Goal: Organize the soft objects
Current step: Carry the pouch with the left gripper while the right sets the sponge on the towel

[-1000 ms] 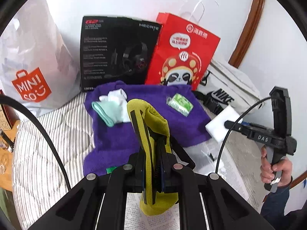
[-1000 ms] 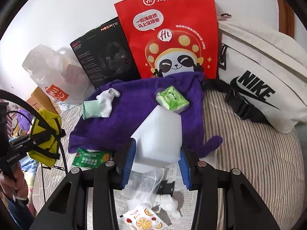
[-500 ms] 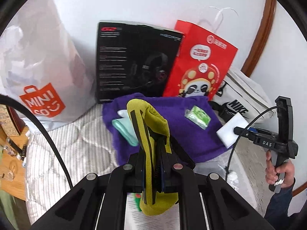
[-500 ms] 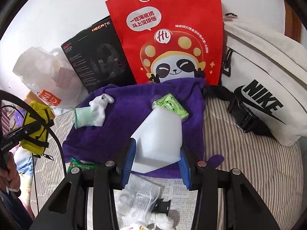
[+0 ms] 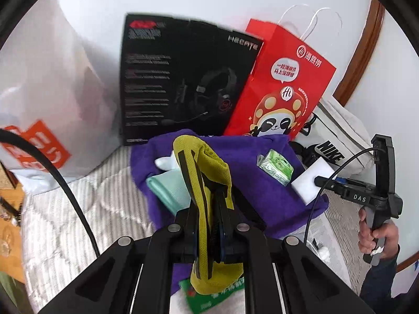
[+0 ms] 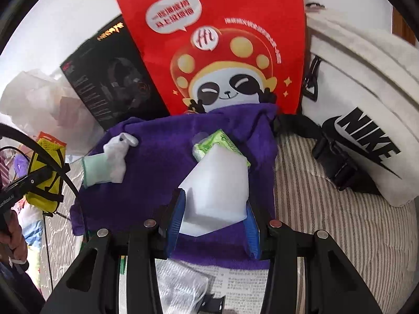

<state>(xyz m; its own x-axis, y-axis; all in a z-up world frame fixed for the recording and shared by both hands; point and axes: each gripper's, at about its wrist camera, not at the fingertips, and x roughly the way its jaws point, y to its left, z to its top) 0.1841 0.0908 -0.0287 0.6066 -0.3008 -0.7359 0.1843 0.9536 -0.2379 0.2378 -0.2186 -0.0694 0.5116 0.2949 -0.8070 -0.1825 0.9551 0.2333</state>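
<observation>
The left gripper [image 5: 207, 225] is clenched on a yellow pouch [image 5: 203, 180] with black straps, which stands upright between the jaws and hangs out below them. The right gripper [image 6: 213, 218] grips a white sponge [image 6: 216, 191] between its blue pads [image 6: 176, 217]; the block sticks forward, tilted, over a purple towel [image 6: 162, 151].

The towel lies spread on a striped bed [image 6: 327, 222], its far edge against the things lined along the wall. On the towel's left part lies a white and mint glove [image 6: 110, 162]. Near the towel's middle sits a green tissue pack [image 6: 220, 141], its near end hidden behind the sponge. In the left wrist view the pouch covers part of the glove.

Along the wall stand a white bag [image 5: 39, 99] with an orange logo, a black headset box [image 5: 183, 78], a red paper bag [image 6: 217, 39] with a panda print, and a white Nike bag [image 6: 361, 120] at the bed's right side, its black strap [image 6: 332, 157] lying on the bed.

Below the towel's near edge lie printed paper [image 6: 243, 282] and what looks like crumpled clear plastic [image 6: 180, 287], though the right gripper hides much of it. A green packet [image 5: 212, 298] lies under the pouch.
</observation>
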